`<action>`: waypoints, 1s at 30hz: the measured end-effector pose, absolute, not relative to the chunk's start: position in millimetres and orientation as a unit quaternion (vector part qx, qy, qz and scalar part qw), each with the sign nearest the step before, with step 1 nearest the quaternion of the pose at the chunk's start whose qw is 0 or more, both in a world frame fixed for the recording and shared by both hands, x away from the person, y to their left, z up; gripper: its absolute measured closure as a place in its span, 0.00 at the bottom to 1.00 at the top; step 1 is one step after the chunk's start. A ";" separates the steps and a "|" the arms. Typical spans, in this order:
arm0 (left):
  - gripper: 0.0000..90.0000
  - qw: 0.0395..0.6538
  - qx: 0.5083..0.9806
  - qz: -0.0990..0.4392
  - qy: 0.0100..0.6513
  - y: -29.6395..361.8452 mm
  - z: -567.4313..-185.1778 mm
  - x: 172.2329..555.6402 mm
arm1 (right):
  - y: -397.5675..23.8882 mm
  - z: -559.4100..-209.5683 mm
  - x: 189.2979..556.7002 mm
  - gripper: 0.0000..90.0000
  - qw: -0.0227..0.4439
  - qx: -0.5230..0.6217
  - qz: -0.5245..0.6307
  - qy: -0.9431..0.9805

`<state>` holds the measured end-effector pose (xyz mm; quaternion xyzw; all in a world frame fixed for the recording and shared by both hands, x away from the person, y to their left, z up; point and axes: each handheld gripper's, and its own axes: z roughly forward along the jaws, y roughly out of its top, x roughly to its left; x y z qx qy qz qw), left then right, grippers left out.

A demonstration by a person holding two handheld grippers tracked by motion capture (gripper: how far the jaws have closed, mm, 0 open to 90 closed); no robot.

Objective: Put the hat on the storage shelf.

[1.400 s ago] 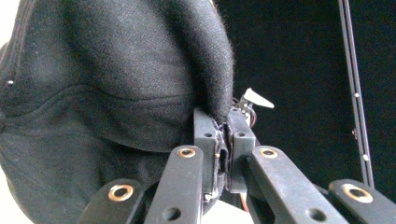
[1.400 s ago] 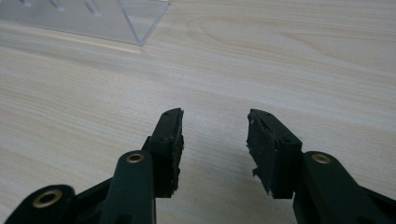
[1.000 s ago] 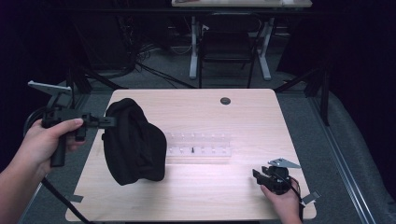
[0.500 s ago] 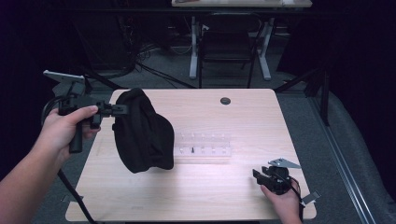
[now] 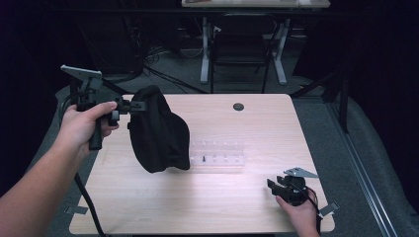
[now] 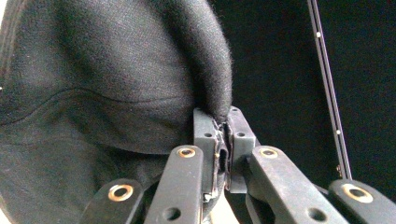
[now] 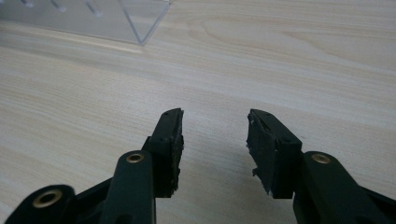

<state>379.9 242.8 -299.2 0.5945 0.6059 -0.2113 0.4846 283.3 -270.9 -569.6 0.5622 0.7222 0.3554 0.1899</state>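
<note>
Two tools are in play, and only one is working. My left tool is pinched tight on a fold of the black fleece cloth, which hangs from it above the left part of the worktop; the left gripper view shows the fabric's edge squeezed between the closed pads. The lower end of the cloth droops just in front of the clear plastic rack that sits mid-worktop, and I cannot tell whether it brushes the wood. My right tool rests near the front right corner, jaws wide apart with nothing between them, bare wood below in the right gripper view.

I judge the step in hand to be the carry: the cloth is lifted and travelling, not yet laid anywhere. Next I need to pick a landing spot clear of the rack, lower the cloth gently so it does not drag the rack along, and perhaps bring the right tool over to catch the free end before spreading or folding.
</note>
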 end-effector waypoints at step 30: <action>0.96 0.468 0.615 -0.198 0.603 194.2 -298.8 406.1 | -270.9 -567.9 283.0 0.62 0.191 0.562 0.360 0.719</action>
